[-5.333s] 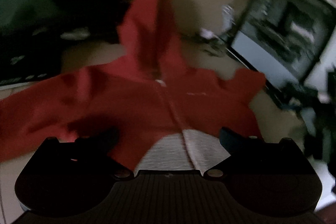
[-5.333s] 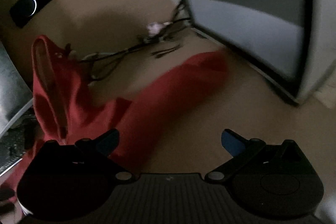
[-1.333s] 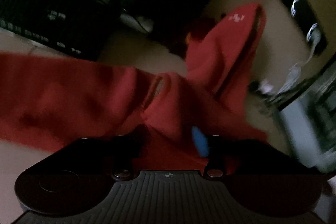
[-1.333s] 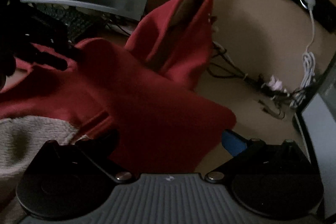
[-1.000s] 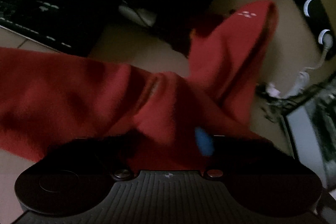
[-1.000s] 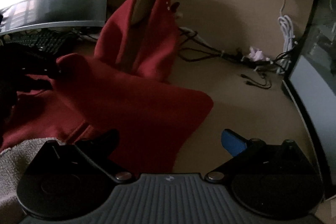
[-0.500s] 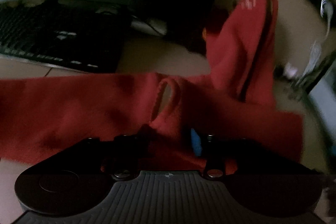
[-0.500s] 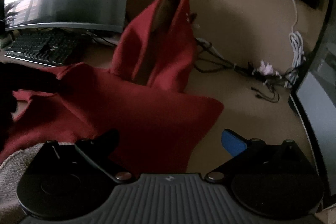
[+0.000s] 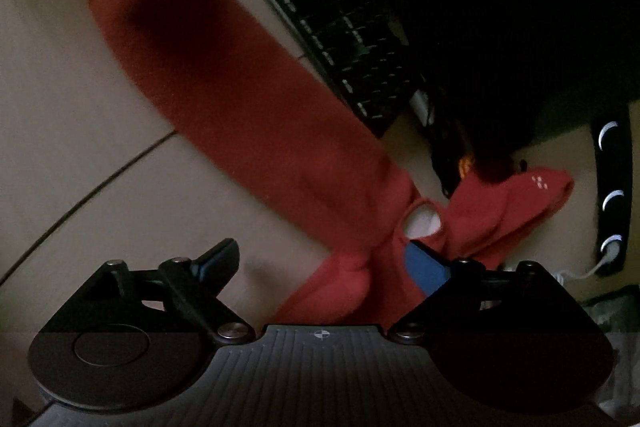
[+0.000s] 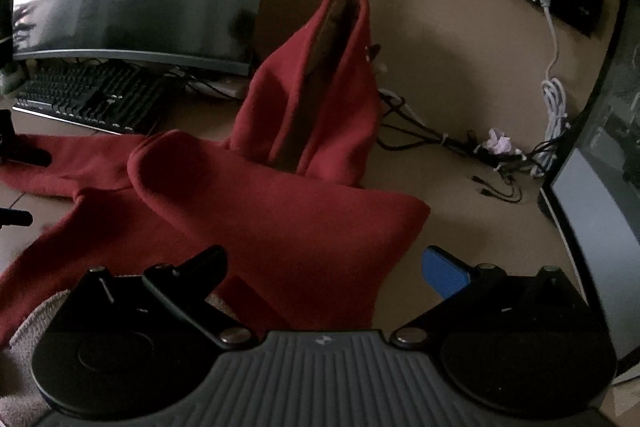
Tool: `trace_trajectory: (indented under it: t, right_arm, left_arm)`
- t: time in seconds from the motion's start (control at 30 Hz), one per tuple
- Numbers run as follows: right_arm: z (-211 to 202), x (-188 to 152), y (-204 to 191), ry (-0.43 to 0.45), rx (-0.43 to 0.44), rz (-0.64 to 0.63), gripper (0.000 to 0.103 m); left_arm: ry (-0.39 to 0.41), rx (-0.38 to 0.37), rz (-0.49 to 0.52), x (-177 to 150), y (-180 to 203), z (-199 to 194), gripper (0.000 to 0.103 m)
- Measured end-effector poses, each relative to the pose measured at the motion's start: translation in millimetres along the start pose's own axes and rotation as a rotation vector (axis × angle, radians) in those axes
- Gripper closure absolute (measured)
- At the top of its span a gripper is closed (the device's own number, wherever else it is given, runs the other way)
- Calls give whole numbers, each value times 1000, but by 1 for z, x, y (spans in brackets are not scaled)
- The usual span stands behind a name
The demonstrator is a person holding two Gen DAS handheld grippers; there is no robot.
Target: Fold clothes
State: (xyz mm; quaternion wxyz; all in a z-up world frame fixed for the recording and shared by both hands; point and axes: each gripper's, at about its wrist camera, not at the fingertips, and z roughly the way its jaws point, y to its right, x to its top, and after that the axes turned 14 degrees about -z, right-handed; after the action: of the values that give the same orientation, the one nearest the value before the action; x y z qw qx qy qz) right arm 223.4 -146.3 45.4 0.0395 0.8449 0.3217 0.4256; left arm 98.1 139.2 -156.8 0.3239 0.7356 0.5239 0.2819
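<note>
The red hoodie (image 10: pixel 280 227) runs under the right tool's (image 10: pixel 324 267) body at the bottom, so its hem is hidden, and its pale fleece lining (image 10: pixel 28 331) is cut by the left edge. In the left wrist view the sleeve (image 9: pixel 240 99) is smeared by motion blur, and its join to the body sits behind the left tool's (image 9: pixel 320 263) blue pad (image 9: pixel 426 269). The region above the keyboard (image 9: pixel 340 27) is too dark to read. The right-hand monitor (image 10: pixel 600 187) is cut by the frame edge.
</note>
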Motion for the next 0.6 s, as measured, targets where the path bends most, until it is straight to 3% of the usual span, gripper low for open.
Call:
trace_trajectory:
  t: [0.17,0.3,0.47,0.6]
  right_arm:
    - [-9,-4,-2,-21,-33,13,0]
    - [-14,-9,-3,-42,-60,26,0]
    - [-19,-16,-7,-94,-86,17,0]
    - [-24,-20,-9,-121,-101,0,0]
  left_arm:
    - [33,-46,-45,8,-4,12,7]
    - [112,-96,-34,21,-3,18,7]
    - [235,-140,28,33,0,30,7]
    - [267,-149,138,28,11,43,7]
